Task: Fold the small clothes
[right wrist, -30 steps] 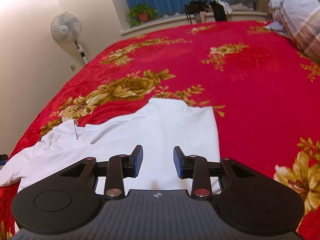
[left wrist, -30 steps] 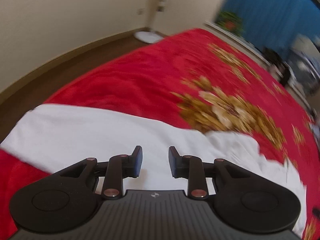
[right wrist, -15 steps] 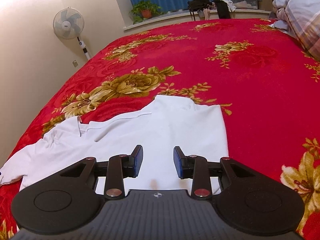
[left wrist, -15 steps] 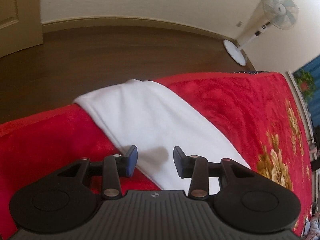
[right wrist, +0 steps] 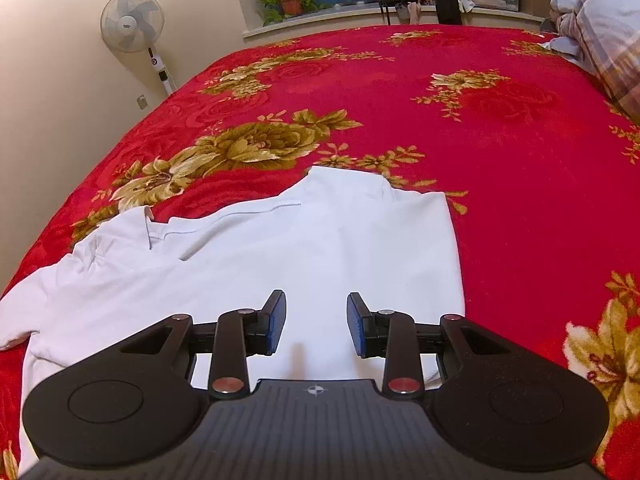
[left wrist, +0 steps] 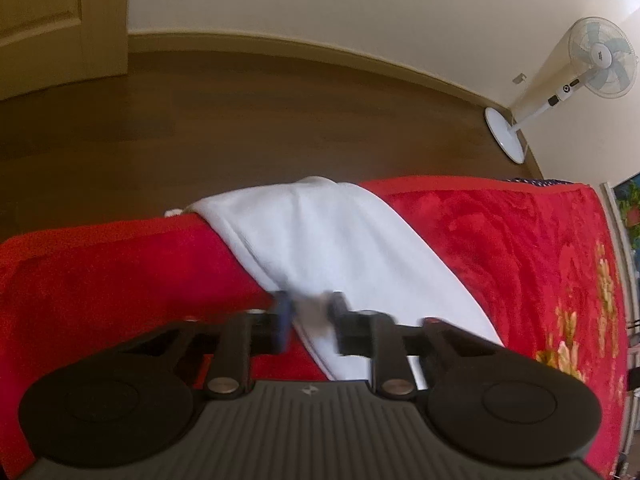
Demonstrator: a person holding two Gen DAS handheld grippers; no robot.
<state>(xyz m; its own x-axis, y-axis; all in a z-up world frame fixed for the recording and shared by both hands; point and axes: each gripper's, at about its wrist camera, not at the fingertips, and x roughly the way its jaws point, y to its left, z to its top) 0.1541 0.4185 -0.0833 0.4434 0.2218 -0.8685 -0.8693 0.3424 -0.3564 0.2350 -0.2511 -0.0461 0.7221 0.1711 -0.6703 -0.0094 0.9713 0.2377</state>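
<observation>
White shirt [right wrist: 280, 248] spread flat on the red flowered blanket [right wrist: 500, 168] of the bed, one end draped over the bed's edge toward the wooden floor [left wrist: 280, 128]. Left tongs [left wrist: 310, 316] blurred, just closing, a fold of the shirt's hem between the pads. Right tongs [right wrist: 316, 320] spread, empty, poised over the shirt. Standing fan [left wrist: 560, 92] by the wall.
</observation>
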